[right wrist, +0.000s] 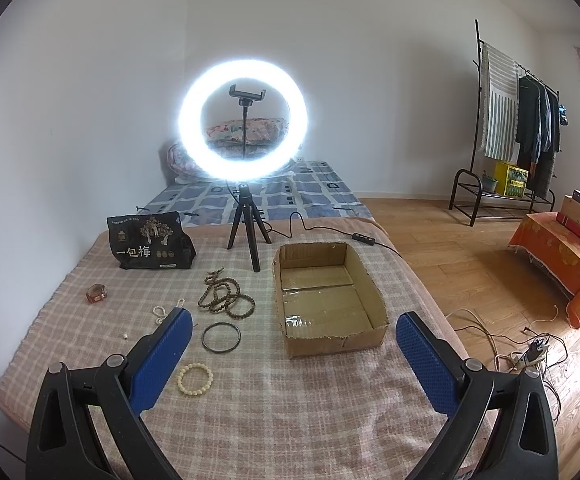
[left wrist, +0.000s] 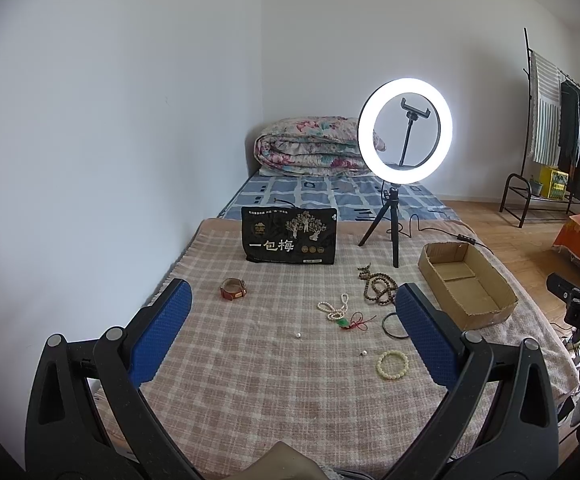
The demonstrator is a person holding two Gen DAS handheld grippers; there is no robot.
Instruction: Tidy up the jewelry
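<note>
Cardboard box rectangular, wooden bead strands coiled, plaid blanket, both hand-held grippers spread wide.

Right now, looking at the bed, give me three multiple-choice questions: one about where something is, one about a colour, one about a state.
1. Where does the black bangle lie?
A. in the cardboard box
B. on the checked blanket beside the box
C. on the floor

2. What colour is the beaded bracelet nearest the cameras?
A. cream
B. red
C. black

3. How does the right claw stand?
A. shut on the bracelet
B. shut on nothing
C. open, holding nothing

Answers:
1 B: the bangle rests on the blanket, left of the cardboard box.
2 A: its beads look pale cream.
3 C: its blue fingers are spread wide with nothing between.
</note>
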